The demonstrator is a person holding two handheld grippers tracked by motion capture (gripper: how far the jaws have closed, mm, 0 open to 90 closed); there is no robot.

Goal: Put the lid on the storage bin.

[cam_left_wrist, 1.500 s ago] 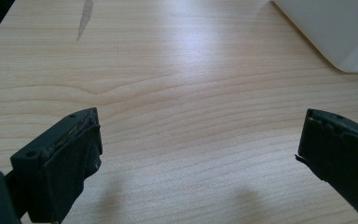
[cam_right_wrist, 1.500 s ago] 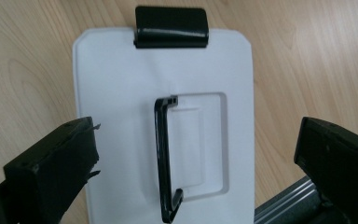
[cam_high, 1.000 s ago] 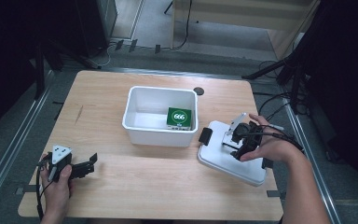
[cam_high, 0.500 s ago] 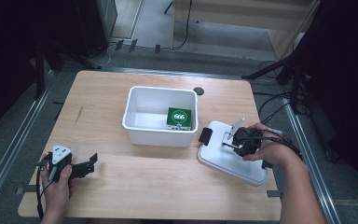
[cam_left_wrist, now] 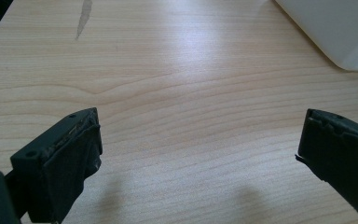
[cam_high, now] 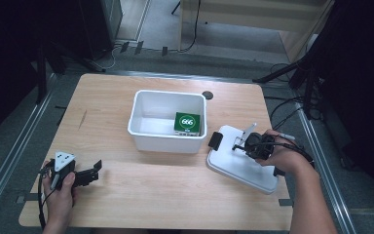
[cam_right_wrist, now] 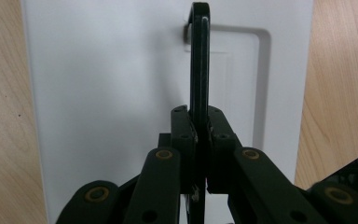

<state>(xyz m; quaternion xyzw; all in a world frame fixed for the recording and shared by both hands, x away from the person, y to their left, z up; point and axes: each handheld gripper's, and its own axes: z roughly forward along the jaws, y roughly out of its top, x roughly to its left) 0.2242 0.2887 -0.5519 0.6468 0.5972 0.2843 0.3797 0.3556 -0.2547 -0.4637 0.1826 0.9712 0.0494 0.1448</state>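
A white lid (cam_high: 238,168) lies flat on the table to the right of a white bin (cam_high: 165,141). My right gripper (cam_high: 239,144) is over the lid, and its jaws have just been closing. In the right gripper view my right gripper (cam_right_wrist: 199,116) is shut on the lid's thin black handle (cam_right_wrist: 199,56), which stands on edge above the lid (cam_right_wrist: 98,93). A green box (cam_high: 187,122) marked 666 lies in the bin's right end. My left gripper (cam_high: 95,170) rests at the front left of the table, and its jaws (cam_left_wrist: 200,149) stand wide open over bare wood.
A black latch (cam_high: 215,140) sits at the lid's left end, near the bin. The bin's corner (cam_left_wrist: 335,32) appears at the top right of the left gripper view. A small dark hole (cam_high: 207,95) marks the table behind the bin. Cables run along the floor on the right.
The right gripper's jaws have closed from wide open onto the lid's handle and shifted slightly. The left gripper, bin and box have stayed put.
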